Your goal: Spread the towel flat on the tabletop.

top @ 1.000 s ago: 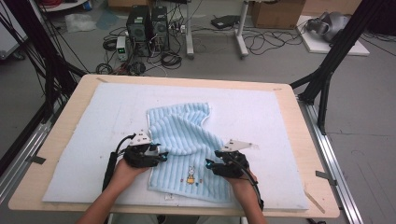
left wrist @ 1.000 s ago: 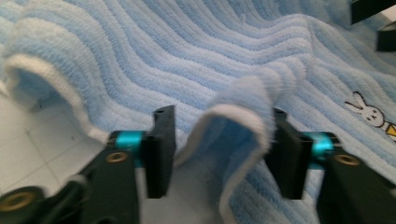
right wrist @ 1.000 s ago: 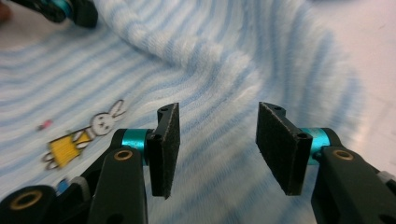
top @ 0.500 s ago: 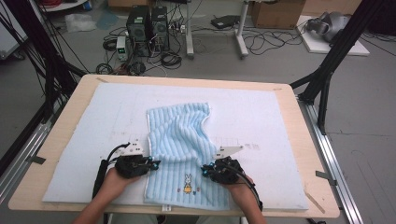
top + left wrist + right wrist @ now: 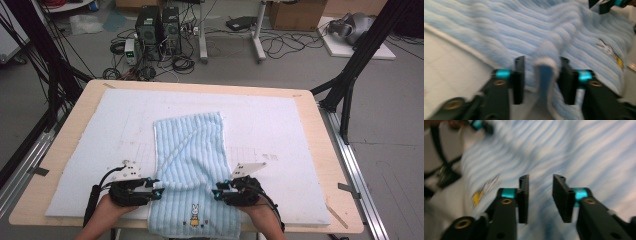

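Left hand: coming in from the bottom left of the high view, forearm angled inward, and the left gripper (image 5: 158, 193) lies low over the table with its tips pointing toward the frame's middle, right at the towel's left edge.
Left jaws: they've just been opening, and in the left gripper view they stand spread with a raised fold of the towel (image 5: 546, 65) between them; it's blurred, so I can't tell whether the pads press the cloth.
Right hand: up from the bottom right of the high view, mirrored pose, and the right gripper (image 5: 217, 193) points toward the frame's middle at the towel's right edge.
Right jaws: just been opening too, spread apart in the right gripper view with a clear gap and striped cloth lying beneath them, nothing pinched.
Towel: the light-blue ribbed towel (image 5: 192, 150) lies lengthwise in the lower middle of the high view, its near end hanging over the table's front edge, and there's a small rabbit emblem (image 5: 192, 216) near the bottom of the frame.
Surface: a pale blue mat (image 5: 280, 125) covers a wooden table (image 5: 80, 107), with the wood showing as a border all round.
Room: grey floor beyond, computer towers (image 5: 159, 27) at upper left centre, loose cables (image 5: 285, 45) across the top, and black frame struts (image 5: 360, 60) at upper right.
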`<state>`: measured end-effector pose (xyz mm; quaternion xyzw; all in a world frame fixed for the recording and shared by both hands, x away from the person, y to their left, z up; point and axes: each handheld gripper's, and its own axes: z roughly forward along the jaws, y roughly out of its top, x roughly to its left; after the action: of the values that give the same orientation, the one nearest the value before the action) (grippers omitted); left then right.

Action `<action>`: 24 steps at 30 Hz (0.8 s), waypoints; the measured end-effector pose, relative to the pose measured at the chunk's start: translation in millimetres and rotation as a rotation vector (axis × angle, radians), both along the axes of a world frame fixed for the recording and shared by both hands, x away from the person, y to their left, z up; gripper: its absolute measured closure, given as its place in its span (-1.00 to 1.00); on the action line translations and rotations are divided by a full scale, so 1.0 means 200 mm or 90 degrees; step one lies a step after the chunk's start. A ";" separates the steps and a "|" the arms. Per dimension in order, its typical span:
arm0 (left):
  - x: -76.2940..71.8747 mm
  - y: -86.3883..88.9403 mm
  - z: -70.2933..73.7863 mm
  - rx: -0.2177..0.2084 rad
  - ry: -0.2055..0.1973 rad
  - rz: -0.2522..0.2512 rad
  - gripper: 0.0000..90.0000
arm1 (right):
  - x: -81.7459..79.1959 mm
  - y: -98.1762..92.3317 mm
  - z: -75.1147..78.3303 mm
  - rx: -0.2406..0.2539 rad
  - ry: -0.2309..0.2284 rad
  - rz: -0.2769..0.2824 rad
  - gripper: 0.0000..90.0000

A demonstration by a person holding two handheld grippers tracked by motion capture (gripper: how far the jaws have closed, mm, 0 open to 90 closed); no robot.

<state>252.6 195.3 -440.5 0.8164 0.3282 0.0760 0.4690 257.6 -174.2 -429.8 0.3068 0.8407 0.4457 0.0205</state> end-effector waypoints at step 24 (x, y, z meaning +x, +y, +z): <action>0.46 0.09 0.04 -0.038 -0.019 0.155 -0.01 | 0.06 -0.05 -0.05 -0.088 0.031 0.055 0.81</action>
<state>344.4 213.6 -433.1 0.7550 0.4200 0.1350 0.4851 270.4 -184.0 -440.2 0.2789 0.8821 0.3795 0.0024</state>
